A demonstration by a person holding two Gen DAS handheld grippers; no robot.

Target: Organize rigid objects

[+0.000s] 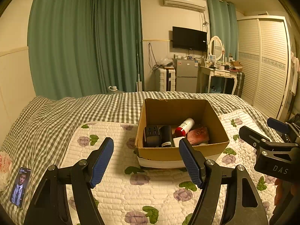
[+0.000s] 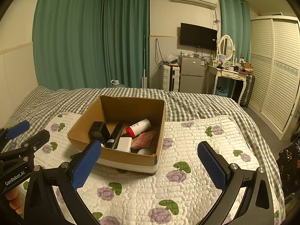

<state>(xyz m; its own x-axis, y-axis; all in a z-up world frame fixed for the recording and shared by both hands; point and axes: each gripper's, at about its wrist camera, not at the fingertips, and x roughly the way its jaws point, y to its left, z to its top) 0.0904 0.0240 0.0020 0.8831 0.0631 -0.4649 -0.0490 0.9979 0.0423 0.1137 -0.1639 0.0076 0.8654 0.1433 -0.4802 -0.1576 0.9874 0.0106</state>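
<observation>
A bedroom with green curtains [image 1: 84, 43], and under me a bed [image 1: 56, 112] with a flowered quilt [image 1: 153, 193].

From the left wrist view, my left hand-held gripper [image 1: 146, 162] stands wide and empty, just short of the cardboard box [image 1: 180, 151] resting on the quilt. Inside lie a black adapter [image 1: 152, 135], a black cylinder [image 1: 166, 136], a white bottle with a red cap [image 1: 184, 126] and a reddish case [image 1: 198, 136]. A phone [image 1: 20, 186] lies well apart at the left bed edge.

From the right wrist view, my right hand-held gripper [image 2: 149, 166] is also wide, holding nothing, with the box ahead and to its left. A white block [image 2: 124, 144] shows beside the cylinder.

These things look stiff and light. I judge the bottle smooth and apt to roll, so I would take it across its middle; the adapter offers flat sides.
</observation>
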